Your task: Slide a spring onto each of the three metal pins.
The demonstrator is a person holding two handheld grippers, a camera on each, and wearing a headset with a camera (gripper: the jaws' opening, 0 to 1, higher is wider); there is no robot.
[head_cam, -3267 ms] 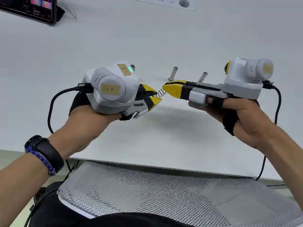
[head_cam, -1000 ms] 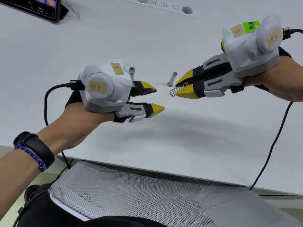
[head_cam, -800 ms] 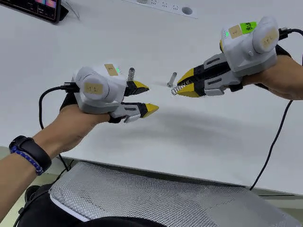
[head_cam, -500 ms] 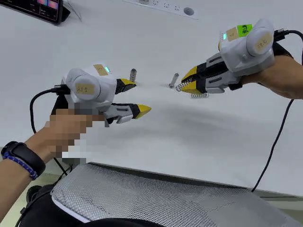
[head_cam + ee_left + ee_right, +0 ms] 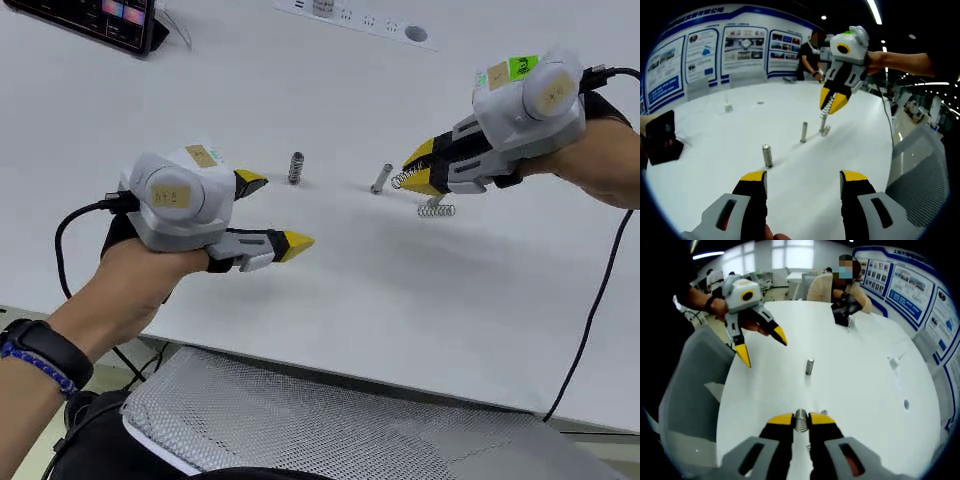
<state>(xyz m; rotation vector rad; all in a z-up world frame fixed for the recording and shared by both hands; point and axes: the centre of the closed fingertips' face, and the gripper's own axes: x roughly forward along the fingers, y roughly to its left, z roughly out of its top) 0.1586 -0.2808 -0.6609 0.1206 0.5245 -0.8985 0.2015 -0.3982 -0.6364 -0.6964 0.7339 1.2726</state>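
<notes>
White table (image 5: pixel 330 90), head view. Right gripper (image 5: pixel 408 178) pinches a spring (image 5: pixel 402 181) at its tips, just beside the bare pin (image 5: pixel 382 178). Left gripper (image 5: pixel 285 210) has its jaws spread and empty, well left of that pin. Sprung pin (image 5: pixel 296 167) stands to the bare pin's left. A loose spring (image 5: pixel 435 210) lies on the table to its right.

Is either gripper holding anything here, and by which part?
The right gripper pinches a spring by one end, the rest sticking out past its tips. The left gripper is open, holding nothing.
</notes>
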